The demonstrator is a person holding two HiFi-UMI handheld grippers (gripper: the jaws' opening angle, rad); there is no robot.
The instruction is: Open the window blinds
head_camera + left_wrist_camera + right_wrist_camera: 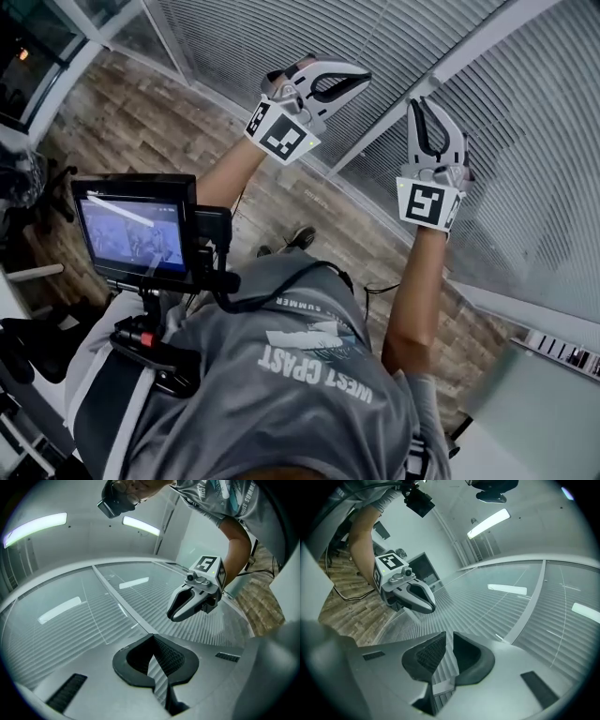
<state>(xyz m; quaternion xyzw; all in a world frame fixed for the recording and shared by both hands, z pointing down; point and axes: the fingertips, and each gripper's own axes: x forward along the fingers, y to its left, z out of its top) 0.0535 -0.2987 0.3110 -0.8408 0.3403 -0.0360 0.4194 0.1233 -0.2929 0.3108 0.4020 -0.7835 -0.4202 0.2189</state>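
Observation:
Grey window blinds (525, 141) with flat horizontal slats fill the glazed wall ahead, also seen in the left gripper view as blinds (84, 625) and in the right gripper view as blinds (497, 611). Pale frame bars (441, 75) divide the panes. My left gripper (361, 77) is raised close to the blinds, shut with its fingertips touching and nothing held. To its right, my right gripper (424, 101) points up at the slats, its jaws together but for a thin slit, holding nothing. No cord or wand shows in any view.
A small monitor (136, 230) on a chest rig hangs at the person's left. Wood-pattern floor (141, 122) runs along the window base, with a shoe (300, 236) and a cable on it. A pale cabinet top (534, 403) stands at lower right.

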